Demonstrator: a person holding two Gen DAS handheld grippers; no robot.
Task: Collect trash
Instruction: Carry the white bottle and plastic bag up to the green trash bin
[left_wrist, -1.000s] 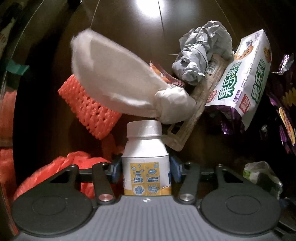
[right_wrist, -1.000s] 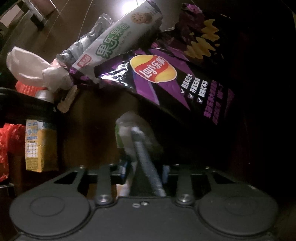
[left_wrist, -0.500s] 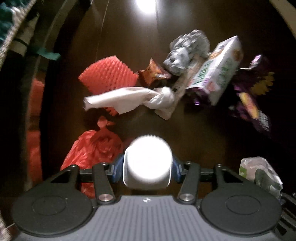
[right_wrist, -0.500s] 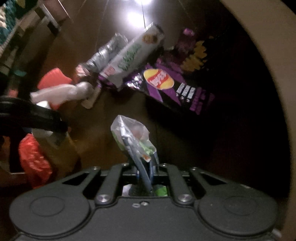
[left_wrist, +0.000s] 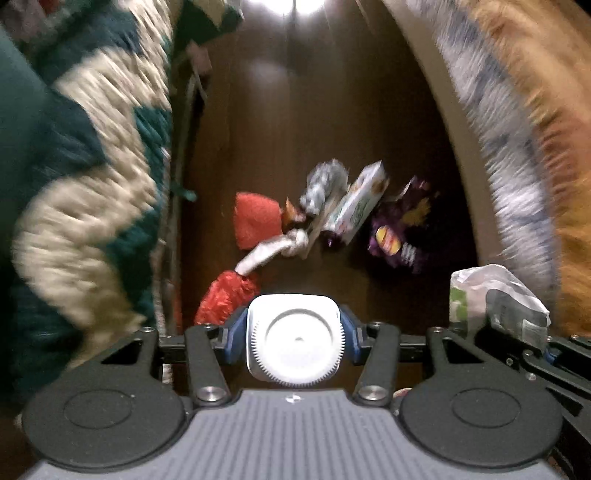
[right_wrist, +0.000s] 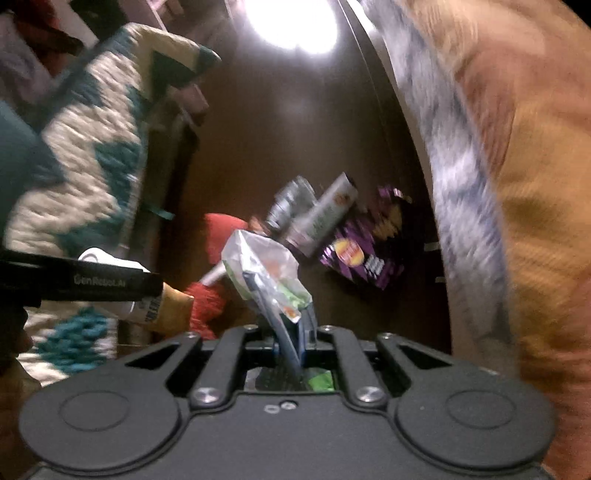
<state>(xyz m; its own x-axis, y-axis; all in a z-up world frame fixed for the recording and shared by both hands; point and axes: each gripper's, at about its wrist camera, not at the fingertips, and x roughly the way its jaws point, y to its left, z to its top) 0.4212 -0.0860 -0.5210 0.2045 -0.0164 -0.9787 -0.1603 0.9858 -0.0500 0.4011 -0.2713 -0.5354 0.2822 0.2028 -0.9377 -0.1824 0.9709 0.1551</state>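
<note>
My left gripper (left_wrist: 293, 334) is shut on a white bottle (left_wrist: 293, 339) with a ridged cap, seen from above, high over the dark wooden floor. My right gripper (right_wrist: 293, 332) is shut on a crumpled clear wrapper (right_wrist: 264, 266) with green print; the same wrapper (left_wrist: 495, 299) shows at the right of the left wrist view. Far below lies the trash pile: an orange net (left_wrist: 256, 221), a white knotted bag (left_wrist: 273, 249), a grey crumpled bag (left_wrist: 323, 184), a white snack box (left_wrist: 356, 206), a purple chip bag (left_wrist: 397, 236) and a red plastic bag (left_wrist: 225, 299).
A knitted teal-and-cream blanket (left_wrist: 74, 166) hangs close on the left. A blurred orange and grey fabric surface (left_wrist: 535, 129) curves along the right. The dark floor (left_wrist: 295, 122) runs between them, with a bright light glare at the far end.
Both grippers rose well above the floor with the bottle and the wrapper in them. The pile shrank in view, and the blanket and orange fabric came into the sides. The right jaws closed on the wrapper.
</note>
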